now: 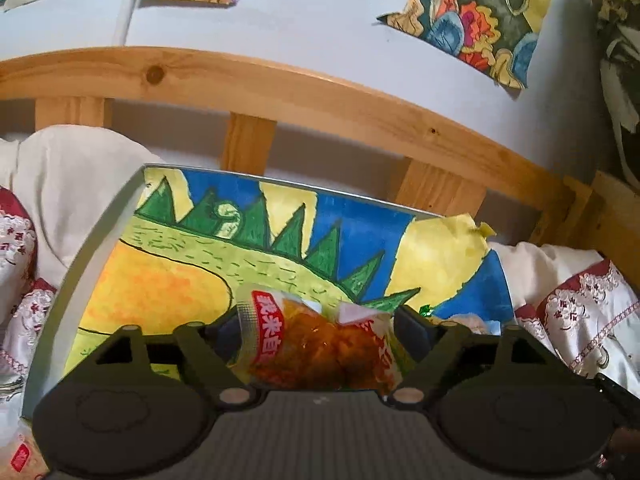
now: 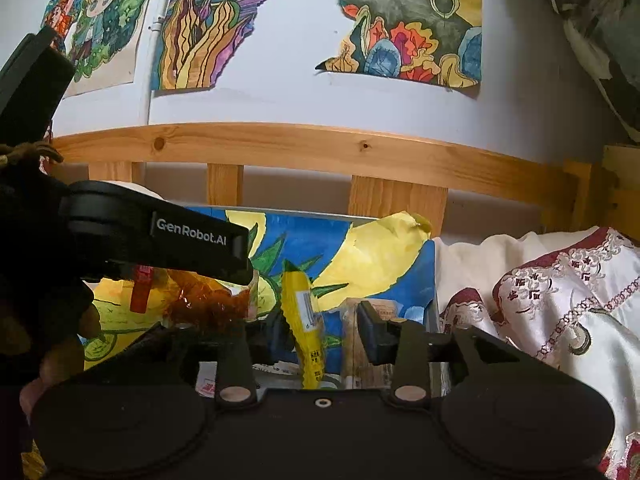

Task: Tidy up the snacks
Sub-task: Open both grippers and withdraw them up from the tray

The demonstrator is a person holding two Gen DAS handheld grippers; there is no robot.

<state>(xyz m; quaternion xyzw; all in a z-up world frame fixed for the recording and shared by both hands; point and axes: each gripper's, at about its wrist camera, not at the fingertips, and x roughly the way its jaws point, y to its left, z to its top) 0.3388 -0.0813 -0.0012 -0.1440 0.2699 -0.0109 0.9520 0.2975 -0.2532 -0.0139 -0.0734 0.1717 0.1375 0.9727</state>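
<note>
Left wrist view, item one: your left gripper [image 1: 320,332] has its jaws spread wide, with the clear snack packet [image 1: 320,344], red-labelled and filled with orange-brown pieces, lying loose between them over the box [image 1: 86,252]. No pad appears to press on it, so count it as released rather than held.

Item two, right wrist view: your right gripper [image 2: 320,330] is partly open; the yellow snack stick [image 2: 304,328] stands upright between the blue pads [image 2: 370,334] but neither pad seems to touch it. A brown packet [image 2: 352,336] sits just beside it, against the box's right wall.

Item three, surroundings: painted paper [image 1: 224,248] lines the box; bedding [image 2: 560,304] lies to the right, a wooden rail [image 1: 280,92] behind.

Handling note, as a judgement: the step looks like setting snacks down in the box. Draw each gripper straight back along its fingers, so the pads do not drag the packets, and keep the left gripper's body clear of the right one's path.
</note>
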